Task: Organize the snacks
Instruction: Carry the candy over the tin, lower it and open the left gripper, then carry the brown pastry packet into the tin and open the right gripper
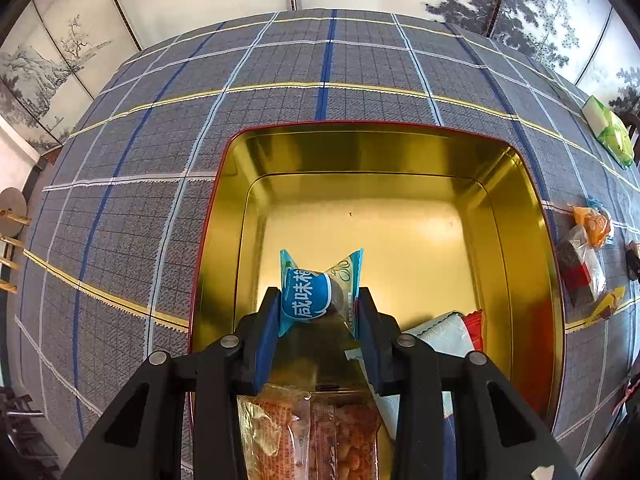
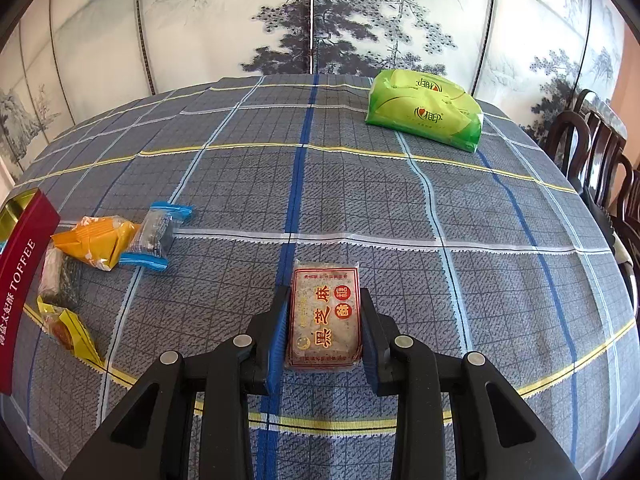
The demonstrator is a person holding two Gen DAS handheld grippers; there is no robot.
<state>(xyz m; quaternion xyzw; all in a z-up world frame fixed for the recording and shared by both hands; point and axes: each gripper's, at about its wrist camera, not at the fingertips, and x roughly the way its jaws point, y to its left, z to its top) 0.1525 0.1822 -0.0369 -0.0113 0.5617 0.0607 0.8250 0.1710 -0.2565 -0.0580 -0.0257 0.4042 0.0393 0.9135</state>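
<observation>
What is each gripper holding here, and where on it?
Left gripper: blue-wrapped snack, by its middle. Right gripper: sesame bar, by its long sides.

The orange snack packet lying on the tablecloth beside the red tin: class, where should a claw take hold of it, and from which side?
Probably across the plump middle of the orange snack packet, coming down from above. It lies flat on the tablecloth, so only the top is open. A blue-ended packet touches its right side and the red tin stands close on its left, so close the fingers over its near and far edges.

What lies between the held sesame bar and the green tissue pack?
Only bare checked tablecloth lies between the sesame bar in the right claw and the green tissue pack, in the right wrist view.
</observation>
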